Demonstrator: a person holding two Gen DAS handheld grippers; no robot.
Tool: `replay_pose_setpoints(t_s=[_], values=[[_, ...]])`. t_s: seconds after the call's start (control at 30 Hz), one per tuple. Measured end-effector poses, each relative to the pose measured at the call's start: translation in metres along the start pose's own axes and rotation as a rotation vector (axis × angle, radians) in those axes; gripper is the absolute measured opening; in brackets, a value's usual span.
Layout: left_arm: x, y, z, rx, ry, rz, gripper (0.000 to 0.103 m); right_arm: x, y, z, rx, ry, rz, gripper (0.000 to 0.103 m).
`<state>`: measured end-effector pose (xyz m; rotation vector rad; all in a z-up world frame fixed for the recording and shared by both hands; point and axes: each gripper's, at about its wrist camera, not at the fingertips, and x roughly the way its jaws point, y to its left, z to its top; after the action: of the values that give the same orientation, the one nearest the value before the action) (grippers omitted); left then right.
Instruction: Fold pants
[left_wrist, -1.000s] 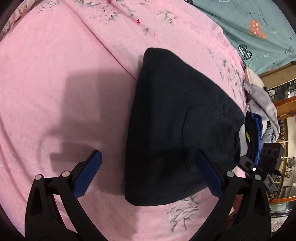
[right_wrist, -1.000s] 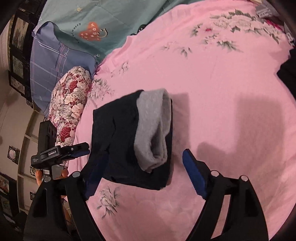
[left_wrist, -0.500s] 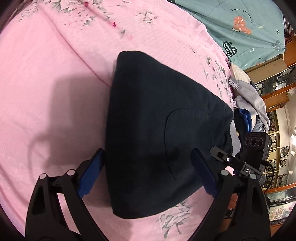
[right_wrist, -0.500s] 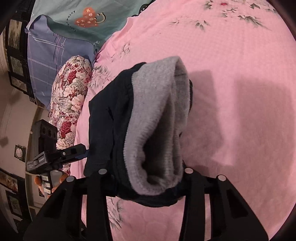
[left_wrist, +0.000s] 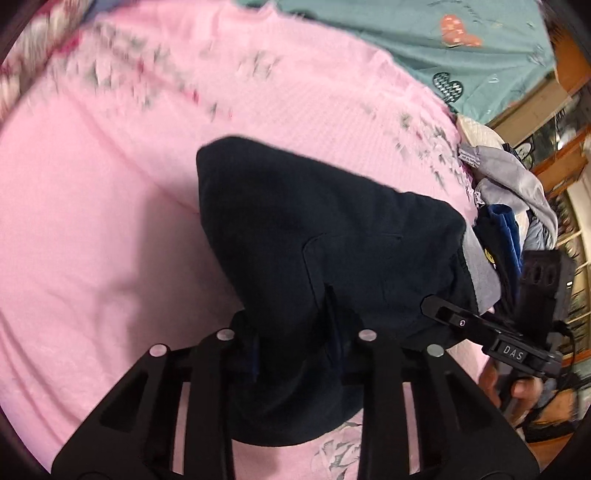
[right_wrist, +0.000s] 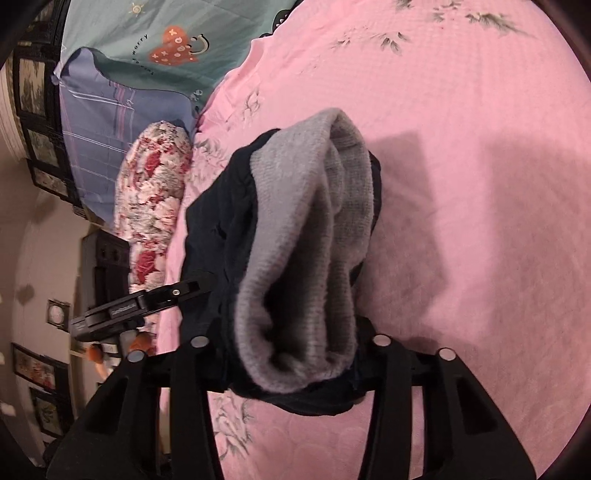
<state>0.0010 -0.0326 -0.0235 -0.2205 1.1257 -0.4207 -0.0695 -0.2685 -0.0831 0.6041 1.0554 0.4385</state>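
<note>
Lying lengthwise away from both cameras, the folded pants (left_wrist: 332, 236) are pinched by left gripper (left_wrist: 295, 350) and right gripper (right_wrist: 291, 354)

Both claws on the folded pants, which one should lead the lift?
Neither, probably: left claw is shut on the folded dark navy pants, having just closed, and right claw clamps the grey-lined waistband end. Lift together.

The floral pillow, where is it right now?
In the right wrist view the floral pillow lies at left, along the pink bedspread's edge, beside the dark folded pants.
</note>
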Motion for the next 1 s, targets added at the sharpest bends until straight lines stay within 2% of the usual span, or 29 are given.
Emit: replay_pose_setpoints(t_s=[0.07, 0.13, 0.27, 0.33, 0.43, 0.53, 0.6, 0.63, 0.73, 0.77, 0.8, 0.83, 0.87, 0.9, 0.93, 0.97, 1.0], values=[[-0.028, -0.015, 0.003, 0.055, -0.082, 0.031, 0.015, -0.006, 0.021, 0.0, -0.072, -0.022, -0.081, 0.035], [-0.052, -0.023, 0.012, 0.07, -0.156, 0.047, 0.015, -0.015, 0.05, 0.001, -0.185, -0.07, -0.157, 0.033], [-0.102, -0.027, 0.046, 0.093, -0.354, 0.077, 0.015, -0.041, 0.097, 0.021, -0.324, -0.171, -0.172, 0.033], [-0.112, -0.02, 0.071, 0.071, -0.404, 0.083, 0.015, -0.055, 0.123, 0.037, -0.404, -0.249, -0.167, 0.033], [-0.102, -0.005, 0.109, 0.032, -0.46, 0.111, 0.015, -0.06, 0.155, 0.067, -0.492, -0.334, -0.159, 0.033], [-0.078, 0.019, 0.137, -0.005, -0.474, 0.141, 0.016, -0.042, 0.167, 0.105, -0.55, -0.393, -0.152, 0.033], [-0.049, 0.033, 0.155, -0.009, -0.456, 0.19, 0.016, -0.018, 0.165, 0.132, -0.561, -0.4, -0.139, 0.033], [-0.032, 0.041, 0.162, -0.015, -0.435, 0.22, 0.016, -0.006, 0.162, 0.142, -0.557, -0.397, -0.143, 0.033], [0.011, 0.066, 0.171, -0.062, -0.375, 0.248, 0.019, 0.041, 0.143, 0.179, -0.516, -0.338, -0.173, 0.033], [0.028, 0.077, 0.172, -0.09, -0.35, 0.247, 0.024, 0.056, 0.139, 0.188, -0.508, -0.318, -0.187, 0.033], [0.045, 0.088, 0.172, -0.111, -0.326, 0.269, 0.045, 0.074, 0.128, 0.196, -0.511, -0.293, -0.2, 0.034], [0.057, 0.095, 0.171, -0.124, -0.319, 0.304, 0.056, 0.092, 0.117, 0.201, -0.523, -0.265, -0.225, 0.034], [0.064, 0.101, 0.168, -0.125, -0.341, 0.352, 0.077, 0.105, 0.106, 0.204, -0.52, -0.236, -0.255, 0.037], [0.064, 0.105, 0.166, -0.129, -0.364, 0.382, 0.092, 0.119, 0.091, 0.21, -0.492, -0.207, -0.306, 0.042], [0.064, 0.108, 0.165, -0.139, -0.366, 0.386, 0.096, 0.128, 0.076, 0.213, -0.461, -0.195, -0.351, 0.05], [0.063, 0.115, 0.164, -0.17, -0.361, 0.356, 0.097, 0.126, 0.069, 0.214, -0.444, -0.225, -0.344, 0.067], [0.062, 0.121, 0.163, -0.2, -0.354, 0.321, 0.097, 0.122, 0.064, 0.214, -0.439, -0.257, -0.349, 0.074]])
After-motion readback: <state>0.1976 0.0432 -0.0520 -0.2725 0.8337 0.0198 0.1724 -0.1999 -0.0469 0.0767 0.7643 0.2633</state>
